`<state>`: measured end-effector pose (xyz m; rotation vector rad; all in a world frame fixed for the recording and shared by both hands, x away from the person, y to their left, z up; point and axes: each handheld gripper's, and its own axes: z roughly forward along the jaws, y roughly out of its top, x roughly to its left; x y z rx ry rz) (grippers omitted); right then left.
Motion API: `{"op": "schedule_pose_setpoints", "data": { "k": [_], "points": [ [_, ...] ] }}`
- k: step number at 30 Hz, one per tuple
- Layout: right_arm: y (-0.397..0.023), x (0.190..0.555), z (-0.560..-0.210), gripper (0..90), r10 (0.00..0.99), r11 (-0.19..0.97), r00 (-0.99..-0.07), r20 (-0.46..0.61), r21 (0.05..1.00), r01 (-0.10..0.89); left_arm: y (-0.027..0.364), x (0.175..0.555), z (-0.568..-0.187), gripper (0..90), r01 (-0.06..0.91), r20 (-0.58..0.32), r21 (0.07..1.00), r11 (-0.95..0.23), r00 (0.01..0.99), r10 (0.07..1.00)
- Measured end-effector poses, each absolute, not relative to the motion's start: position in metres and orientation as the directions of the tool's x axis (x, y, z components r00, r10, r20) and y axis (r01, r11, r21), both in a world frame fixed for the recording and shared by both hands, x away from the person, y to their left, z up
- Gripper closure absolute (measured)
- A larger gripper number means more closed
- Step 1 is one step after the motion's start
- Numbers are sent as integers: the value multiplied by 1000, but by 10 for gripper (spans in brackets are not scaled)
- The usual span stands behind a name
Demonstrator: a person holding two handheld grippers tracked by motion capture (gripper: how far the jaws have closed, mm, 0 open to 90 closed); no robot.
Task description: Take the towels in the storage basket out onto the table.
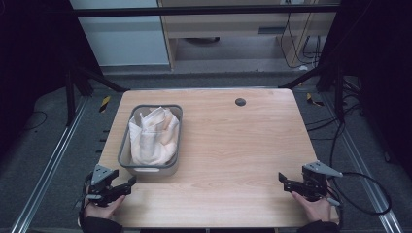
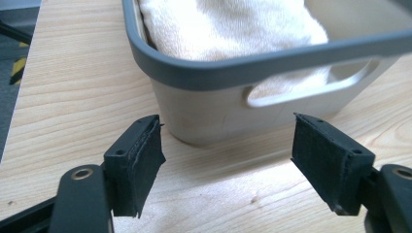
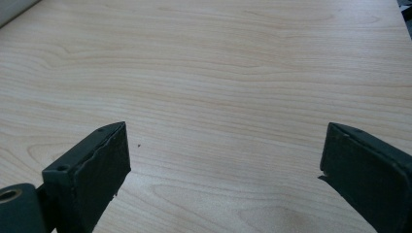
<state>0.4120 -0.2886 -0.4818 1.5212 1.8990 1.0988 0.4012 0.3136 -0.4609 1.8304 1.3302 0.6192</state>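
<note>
I am looking down on a light wooden desk (image 1: 233,145) from the high view, and I am seeing a grey basket (image 1: 124,160) sitting toward the desk's left edge, its long side running from the near edge toward the far one. A crumpled white towel (image 1: 153,136) is lying inside it, bunched up and filling most of the basket. A small dark round cap (image 1: 240,102) is sitting in the desk surface near the far edge, well apart from the basket.

I am holding the left gripper (image 1: 130,182) at the near left corner of the desk, just beside the basket's near end, with my left hand (image 1: 99,209) coming in from below. Its jaws are standing wide apart with nothing between them. In the left gripper view the left gripper (image 2: 228,145) is pointing straight at the basket (image 2: 209,116), whose near wall and handle slot are sitting just past the jaw tips, and the towel (image 2: 228,29) is showing over the rim.

I am holding the right gripper (image 1: 283,179) near the desk's near right corner, my right hand (image 1: 318,209) behind it, well apart from the basket. Its jaws are also spread wide and holding nothing. In the right gripper view the right gripper (image 3: 226,155) is facing bare wood grain of the desk (image 3: 218,73).
</note>
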Motion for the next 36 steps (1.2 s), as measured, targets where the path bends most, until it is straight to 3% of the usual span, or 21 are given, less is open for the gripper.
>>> {"op": "schedule_pose_setpoints", "data": {
  "k": [16, 36],
  "points": [
    [-280, 405, -480, 118, 949, 90, -302, 93, 835, 542, 311, 396, -437, 273, 545, -92, 830, -117, 341, 935],
    [-278, 404, -482, 131, 951, 106, -300, 68, 844, 526, 298, 409, -411, 265, 518, -89, 843, -147, 403, 911]
  ]
}}
